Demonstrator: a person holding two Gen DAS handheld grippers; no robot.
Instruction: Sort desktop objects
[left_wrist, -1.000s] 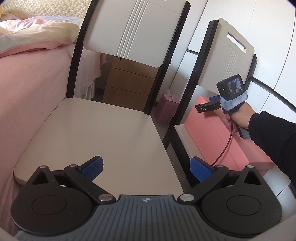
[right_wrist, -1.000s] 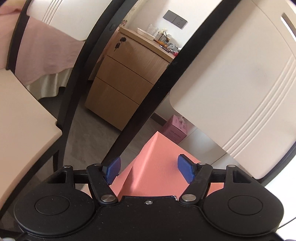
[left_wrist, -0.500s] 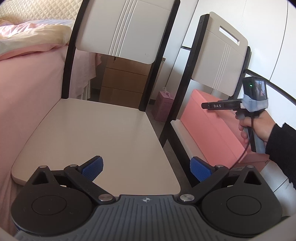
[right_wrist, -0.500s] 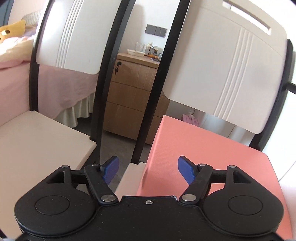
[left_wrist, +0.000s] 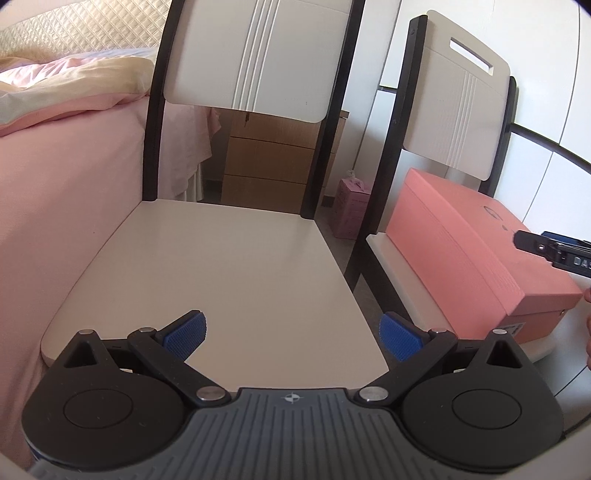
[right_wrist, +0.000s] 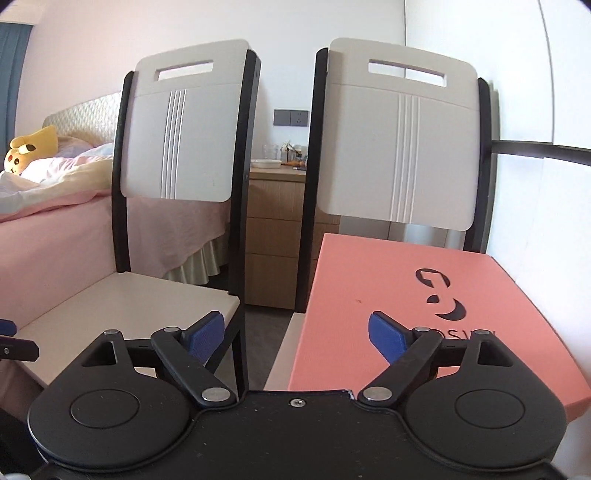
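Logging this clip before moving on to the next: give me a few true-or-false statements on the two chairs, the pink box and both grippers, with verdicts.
1. The pink box sits on the seat of the right-hand chair. True.
2. The left gripper is shut on a small object. False: its jaws stand wide apart over the left-hand chair's seat, holding nothing.
3. The right gripper is open, with its right finger over the box lid. True.
4. The pink box has its lid off. False: the lid is on, its dark logo facing up.
5. A yellow plush toy lies on the bed at the far left. True.
6. The wooden drawer unit stands in front of the chairs. False: it shows behind them, between the two backrests.
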